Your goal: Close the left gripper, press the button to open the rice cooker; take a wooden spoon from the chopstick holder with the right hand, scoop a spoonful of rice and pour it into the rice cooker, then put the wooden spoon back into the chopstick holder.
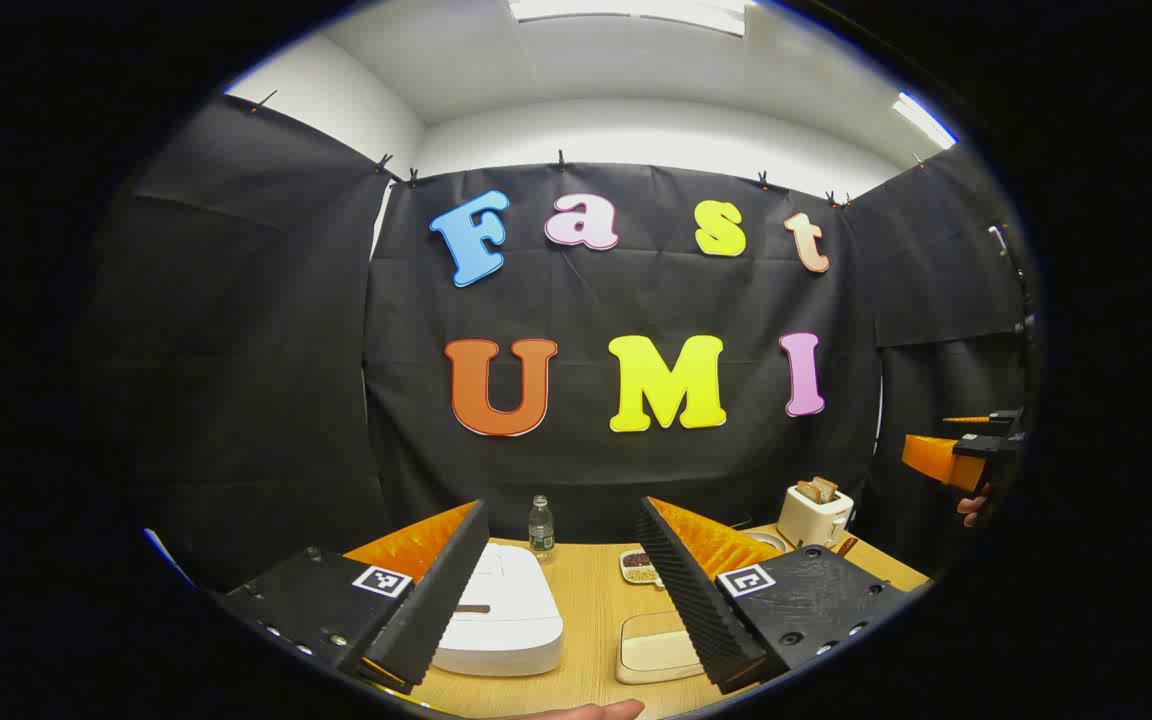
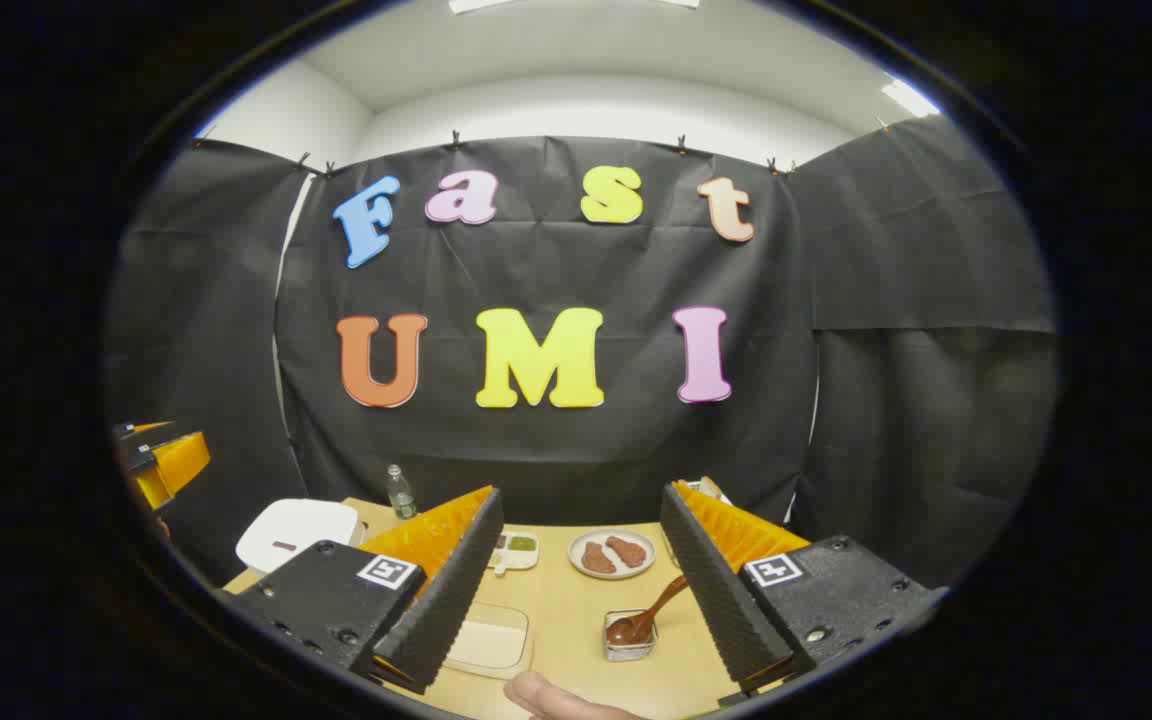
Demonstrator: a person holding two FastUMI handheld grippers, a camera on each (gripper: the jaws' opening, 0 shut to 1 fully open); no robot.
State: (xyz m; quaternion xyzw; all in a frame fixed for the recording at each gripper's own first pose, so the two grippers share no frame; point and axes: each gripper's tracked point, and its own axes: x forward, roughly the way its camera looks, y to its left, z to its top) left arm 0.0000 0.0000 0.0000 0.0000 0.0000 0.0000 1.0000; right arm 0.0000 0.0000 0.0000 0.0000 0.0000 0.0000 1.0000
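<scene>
The white rice cooker (image 1: 496, 610) sits on the wooden table with its lid down, low between my left gripper's (image 1: 563, 505) open, empty fingers; it also appears at the left as the cooker (image 2: 296, 530). A wooden spoon (image 2: 648, 612) leans in a small clear holder (image 2: 629, 640), just left of the right finger of my right gripper (image 2: 583, 492), which is open and empty above the table. A shallow tray of rice (image 2: 488, 640) (image 1: 658, 652) lies between cooker and holder. The other gripper (image 1: 956, 455) (image 2: 161, 465) hovers at each view's edge.
A water bottle (image 1: 540, 525) stands at the table's back. A toaster (image 1: 814, 512) with bread is at the back right. A plate of brown food (image 2: 612, 553) and a small dish (image 2: 516, 545) lie mid-table. A person's fingertip (image 2: 556, 695) shows at the near edge.
</scene>
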